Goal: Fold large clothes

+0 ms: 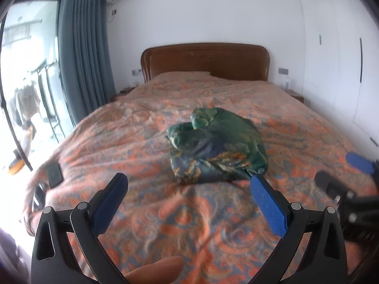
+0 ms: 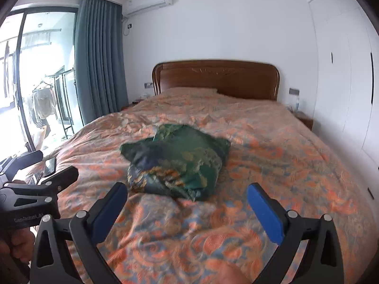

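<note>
A green and blue patterned garment (image 1: 218, 145) lies in a folded bundle in the middle of the bed; it also shows in the right wrist view (image 2: 177, 161). My left gripper (image 1: 189, 184) is open and empty, just short of the bundle's near edge, above the bedspread. My right gripper (image 2: 188, 193) is open and empty too, close in front of the bundle. The right gripper also shows at the right edge of the left wrist view (image 1: 343, 175). The left gripper shows at the left edge of the right wrist view (image 2: 38, 177).
The bed (image 1: 165, 213) has an orange and blue floral cover and a brown wooden headboard (image 1: 206, 61). A dark phone (image 1: 54, 174) lies near the bed's left edge. A grey curtain (image 1: 83, 54) and glass door stand at left, white wardrobes (image 2: 345, 82) at right.
</note>
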{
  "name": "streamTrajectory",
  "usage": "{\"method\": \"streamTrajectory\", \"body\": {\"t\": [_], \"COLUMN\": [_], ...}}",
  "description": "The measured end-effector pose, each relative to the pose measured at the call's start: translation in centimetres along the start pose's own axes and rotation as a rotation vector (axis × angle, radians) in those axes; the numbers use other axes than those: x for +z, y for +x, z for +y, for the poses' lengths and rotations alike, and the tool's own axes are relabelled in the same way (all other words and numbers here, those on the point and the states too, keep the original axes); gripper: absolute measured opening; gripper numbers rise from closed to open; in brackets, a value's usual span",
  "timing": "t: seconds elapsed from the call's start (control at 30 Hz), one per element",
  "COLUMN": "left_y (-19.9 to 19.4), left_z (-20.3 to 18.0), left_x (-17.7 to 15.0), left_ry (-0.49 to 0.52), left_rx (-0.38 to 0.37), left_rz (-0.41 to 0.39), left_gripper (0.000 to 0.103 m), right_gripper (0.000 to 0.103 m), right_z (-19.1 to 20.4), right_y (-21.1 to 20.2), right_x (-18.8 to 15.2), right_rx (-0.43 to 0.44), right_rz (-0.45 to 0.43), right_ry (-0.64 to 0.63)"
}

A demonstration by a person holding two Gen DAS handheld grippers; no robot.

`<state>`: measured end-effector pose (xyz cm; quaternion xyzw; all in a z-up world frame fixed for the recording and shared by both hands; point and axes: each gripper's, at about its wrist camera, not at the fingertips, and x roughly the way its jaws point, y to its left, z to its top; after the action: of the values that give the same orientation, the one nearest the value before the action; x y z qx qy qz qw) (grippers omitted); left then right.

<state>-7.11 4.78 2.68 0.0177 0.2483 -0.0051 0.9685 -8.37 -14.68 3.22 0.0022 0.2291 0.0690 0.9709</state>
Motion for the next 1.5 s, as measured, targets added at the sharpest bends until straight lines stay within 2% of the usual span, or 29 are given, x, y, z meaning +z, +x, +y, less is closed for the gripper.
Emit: {"method": "streamTrajectory", "body": {"t": [0.23,0.37,0.73,0.97,1.5], "left_y": [0.1,0.0,0.1,-0.6,-1.0], "left_z": [-0.5,-0.7,-0.4,0.4,1.1], "left_x": [-1.5,-1.8,-2.1,-1.8,-1.8], "left_ry": [0.024,0.027,0.015,-0.011,-0.031], "left_rx": [0.059,0.073,0.061,0.047,0.057], "left_rz": [0.055,0.044,0.085,0.090,0.098], "left_gripper": [0.103,0.103,0.103,0.103,0.103], "right_gripper": [0.103,0.103,0.103,0.103,0.103], "right_z": [2.0,2.9,2.6,3.0,3.3], "right_y": [0.1,-0.5,-0.8,-1.4,-2.0], "right_x": [-1.9,-1.8,-1.7,-1.3,-0.9], "right_rx": [-0.049,-0.098,-0.195,-0.161,-0.163], "right_rz": [0.066,0.072,0.134,0.137,0.127], "right_ry": [-0.030,-0.053,-0.033,-0.016,-0.027]}}
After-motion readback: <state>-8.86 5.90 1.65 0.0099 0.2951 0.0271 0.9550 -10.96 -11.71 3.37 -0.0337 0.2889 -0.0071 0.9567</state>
